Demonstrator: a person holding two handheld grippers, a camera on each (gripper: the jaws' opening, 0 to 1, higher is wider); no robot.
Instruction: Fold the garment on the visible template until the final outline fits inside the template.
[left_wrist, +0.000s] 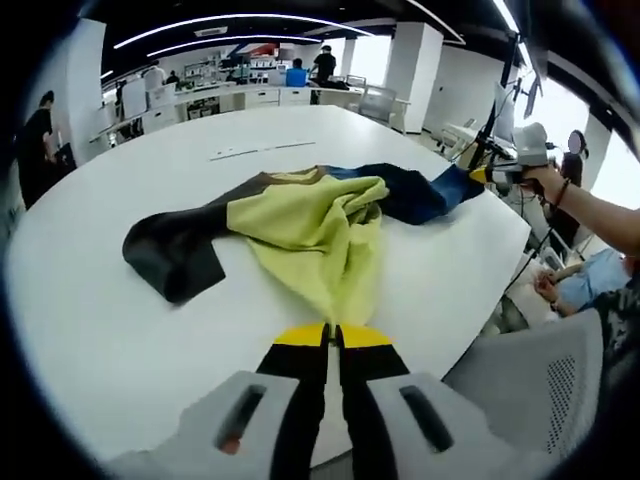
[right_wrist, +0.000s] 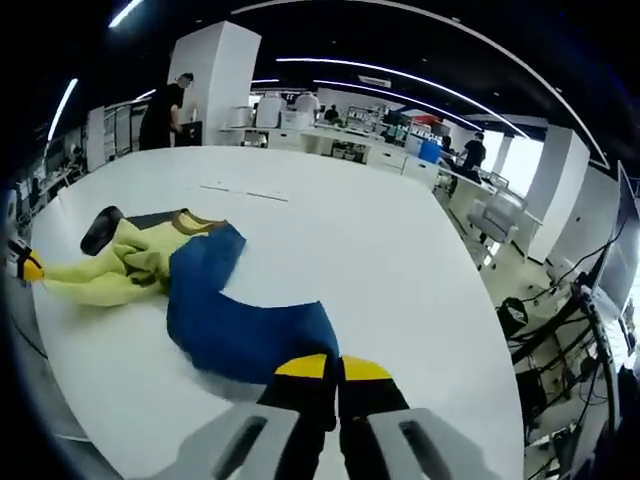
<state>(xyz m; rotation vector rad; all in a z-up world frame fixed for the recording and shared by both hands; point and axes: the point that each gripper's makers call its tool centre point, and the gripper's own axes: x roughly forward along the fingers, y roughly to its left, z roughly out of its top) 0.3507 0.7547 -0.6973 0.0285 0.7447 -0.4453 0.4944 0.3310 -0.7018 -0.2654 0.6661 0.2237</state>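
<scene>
Jaws first: on my left gripper the two yellow-tipped jaws are pressed together, pinching the near hem of the garment at the table's front edge. From that pinch the cloth runs away from me across the white top: a yellow-green panel in the middle, bunched and creased, a dark sleeve trailing to the left of it, and a blue part spreading to the right. At the far right tip of that blue part I can see my right gripper, its yellow tips right on the cloth, with a hand behind it. Beyond the garment, farther along the table, lie some thin dark marks, too faint for me to read. Beside the table's right edge, grey chair backs.

Over to the right gripper view. Right gripper jaws closed as well, tips meeting on the near end of the blue section of the garment. Blue cloth fans out from the tips, then the yellow-green part lies crumpled to the left of it, with the dark sleeve end behind that. At the left end of the yellow cloth, the left gripper shows its yellow tip against the fabric. Same thin marks on the table beyond the garment. Past the table's far edge, people stand at counters.
</scene>
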